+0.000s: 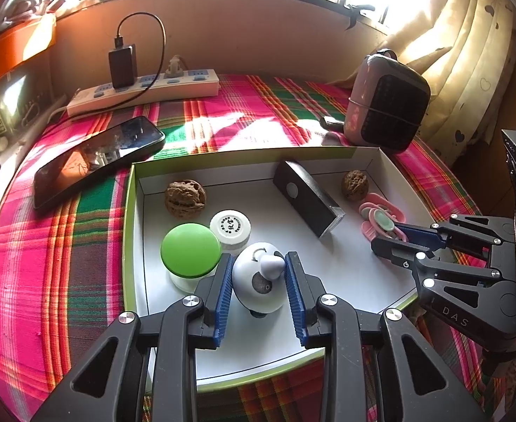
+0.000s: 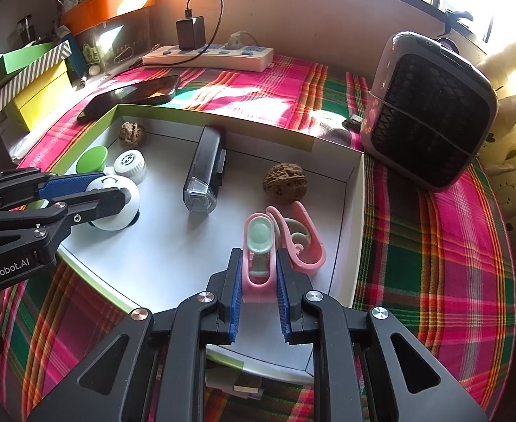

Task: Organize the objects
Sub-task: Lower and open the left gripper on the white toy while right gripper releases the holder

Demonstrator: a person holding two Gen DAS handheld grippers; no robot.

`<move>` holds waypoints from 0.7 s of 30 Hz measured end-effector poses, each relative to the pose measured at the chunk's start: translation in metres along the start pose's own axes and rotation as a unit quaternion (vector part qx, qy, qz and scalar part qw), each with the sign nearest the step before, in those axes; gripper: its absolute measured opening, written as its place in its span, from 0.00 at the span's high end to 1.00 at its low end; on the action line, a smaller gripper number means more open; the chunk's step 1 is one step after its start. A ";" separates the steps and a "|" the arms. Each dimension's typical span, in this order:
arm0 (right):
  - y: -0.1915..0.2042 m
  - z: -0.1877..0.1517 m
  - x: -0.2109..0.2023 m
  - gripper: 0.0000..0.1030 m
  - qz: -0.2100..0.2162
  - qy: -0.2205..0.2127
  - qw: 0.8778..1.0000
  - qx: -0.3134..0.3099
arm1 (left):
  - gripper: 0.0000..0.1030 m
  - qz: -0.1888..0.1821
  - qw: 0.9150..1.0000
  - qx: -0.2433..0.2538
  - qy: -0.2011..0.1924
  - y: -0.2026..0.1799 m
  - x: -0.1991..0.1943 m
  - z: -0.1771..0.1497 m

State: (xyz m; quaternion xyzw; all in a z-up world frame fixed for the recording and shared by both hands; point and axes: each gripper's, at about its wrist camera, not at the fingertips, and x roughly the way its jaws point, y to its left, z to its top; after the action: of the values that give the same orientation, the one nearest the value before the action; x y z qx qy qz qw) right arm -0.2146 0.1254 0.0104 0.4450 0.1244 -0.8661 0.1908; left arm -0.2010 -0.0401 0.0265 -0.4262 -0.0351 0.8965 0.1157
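Each gripper [image 1: 258,274] [image 2: 257,274] is matte black, with ribbed blue pads [image 1: 223,293], silver screws, and white "GenRobot.AI" and "DAS" lettering.

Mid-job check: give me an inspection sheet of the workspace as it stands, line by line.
Surface: pink and green plaid cloth bearing a shallow white box with green rim.
Job's things: in the box, a white egg-shaped gadget, green-capped jar, white round-lidded pot, two walnuts, black oblong lamp, pink plastic clips.
Clutter: black phone, pink and black desk fan.
Grippers: left tongs straddle the egg-shaped gadget; right tongs shut on a pink clip.
Cables: black charger lead on white power strip.
Surroundings: cream curtain, stacked boxes.
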 end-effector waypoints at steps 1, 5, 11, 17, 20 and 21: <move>0.000 0.000 0.000 0.82 0.000 0.000 1.000 0.000 | 0.73 0.000 1.000 0.000 0.000 0.000 0.000 0.000; 0.000 0.000 0.000 0.82 0.001 -0.001 1.000 0.002 | 0.73 0.000 1.000 -0.001 0.001 0.000 0.000 0.000; 0.000 -0.001 0.000 0.82 0.003 -0.002 1.000 0.005 | 0.73 0.000 1.000 -0.001 0.001 0.000 0.000 0.000; 0.000 -0.001 0.000 0.81 0.001 -0.002 1.000 0.007 | 0.72 0.001 1.000 -0.003 0.002 0.001 -0.001 -0.002; -0.001 -0.001 -0.001 0.80 0.001 -0.003 1.000 0.009 | 0.72 0.004 1.000 0.000 0.003 0.000 -0.001 -0.002; -0.001 -0.001 -0.001 0.79 0.001 -0.003 1.000 0.010 | 0.71 0.005 1.000 0.001 0.004 0.000 -0.001 -0.003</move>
State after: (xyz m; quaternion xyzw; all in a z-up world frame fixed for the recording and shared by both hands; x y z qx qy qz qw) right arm -0.2141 0.1268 0.0105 0.4443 0.1151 -0.8684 0.1879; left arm -0.1984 -0.0403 0.0253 -0.4296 -0.0314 0.8955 0.1118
